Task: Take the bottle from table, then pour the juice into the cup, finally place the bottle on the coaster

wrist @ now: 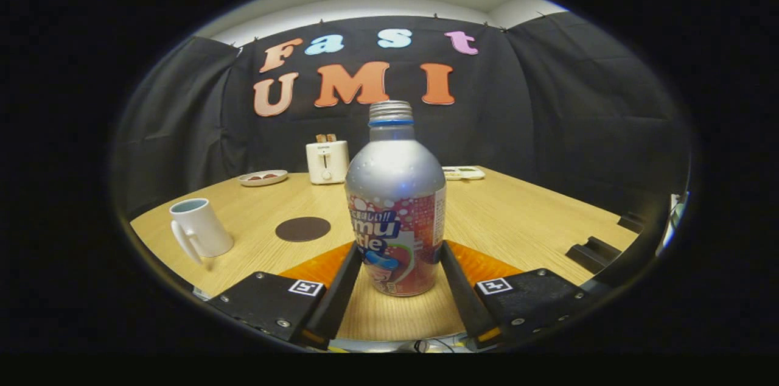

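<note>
Between the gripper's [398, 264] fingers stands an upright silver bottle [395, 203] with a colourful label. Both fingers press its sides.

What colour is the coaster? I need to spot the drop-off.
Dark brown, a plain round coaster in the gripper view.

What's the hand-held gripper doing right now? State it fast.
Hand-held gripper: closed on the bottle, one finger against each side of its lower body; bottle upright, its base at the table.
</note>
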